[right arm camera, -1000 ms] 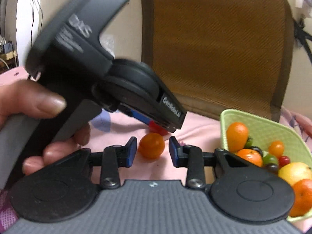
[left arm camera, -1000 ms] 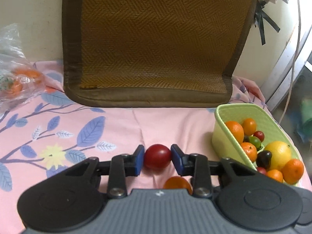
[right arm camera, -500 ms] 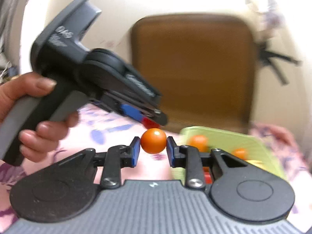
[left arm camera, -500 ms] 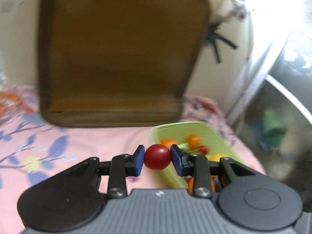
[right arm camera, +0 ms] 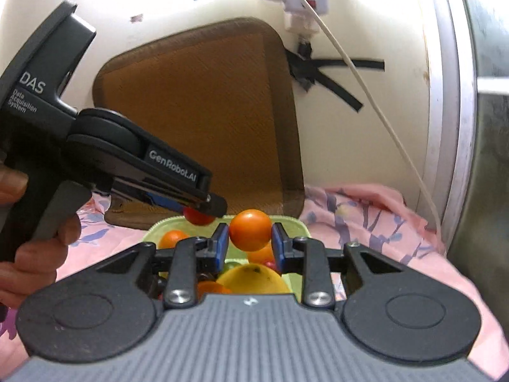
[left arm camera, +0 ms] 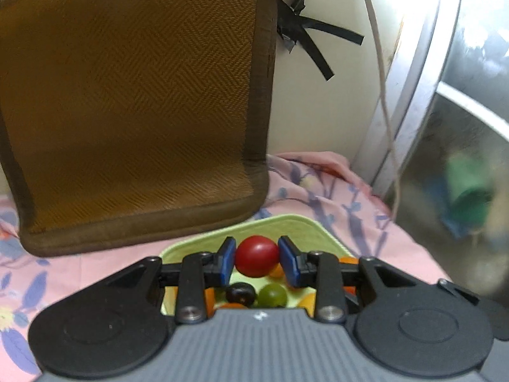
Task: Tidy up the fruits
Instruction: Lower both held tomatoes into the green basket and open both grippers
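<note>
My left gripper [left arm camera: 257, 259] is shut on a red round fruit [left arm camera: 257, 255] and holds it over the light green basket [left arm camera: 286, 226]. Below it in the basket lie a dark fruit [left arm camera: 240, 293], a green one [left arm camera: 272, 295] and orange ones. My right gripper [right arm camera: 249, 242] is shut on a small orange fruit [right arm camera: 250, 229], also above the basket [right arm camera: 286, 222], over a yellow fruit [right arm camera: 253, 278] and several oranges. The left gripper [right arm camera: 203, 203] shows in the right wrist view, with the red fruit [right arm camera: 197, 218] at its tip just left of my right fingers.
A brown woven cushion [left arm camera: 133, 102] leans on the wall behind the basket. The pink floral cloth [left arm camera: 334, 191] covers the surface. A white cable [right arm camera: 366, 79] hangs from a wall socket at the right, next to a metal frame [left arm camera: 413, 79].
Both grippers lifted their fruits off the cloth and moved right, and now hold them above the basket. The right gripper closed on the orange fruit.
</note>
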